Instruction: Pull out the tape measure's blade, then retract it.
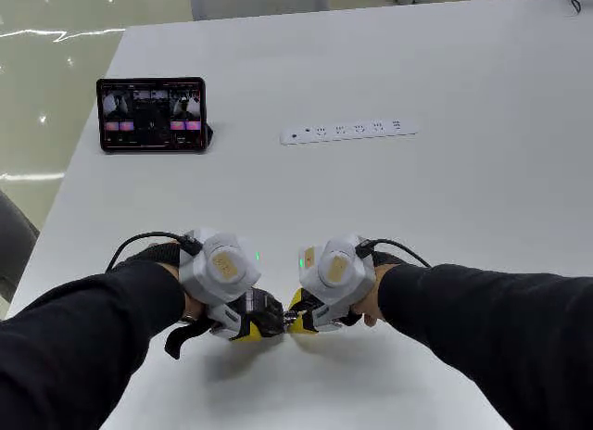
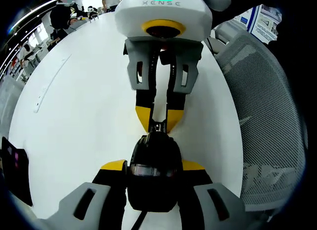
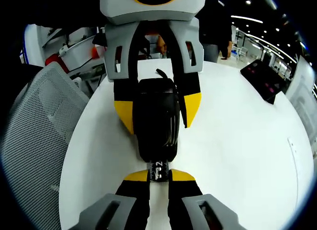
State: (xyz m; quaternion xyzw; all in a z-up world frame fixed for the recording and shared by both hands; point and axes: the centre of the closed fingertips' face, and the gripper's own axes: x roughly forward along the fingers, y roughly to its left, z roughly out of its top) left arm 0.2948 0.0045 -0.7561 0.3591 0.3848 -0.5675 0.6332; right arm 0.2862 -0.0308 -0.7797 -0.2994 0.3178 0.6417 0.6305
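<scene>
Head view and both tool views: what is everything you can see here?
table: one, white, under everything
tablet: one, black, lit screen, table's far left
power strip: one, white, mid-table
mesh chair: one, grey, beside table
tape measure: one, black, in left tool
blade: one, dark, barely out, in right tool
left tool: one, grey, yellow tips, shut on tape measure
right tool: one, same colours, shut on blade
sleeves: two, black, near edge

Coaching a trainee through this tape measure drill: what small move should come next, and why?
Probably draw the right claw straight away from the left claw: it pinches the blade tip, barely out of the case the left one grips.
</scene>
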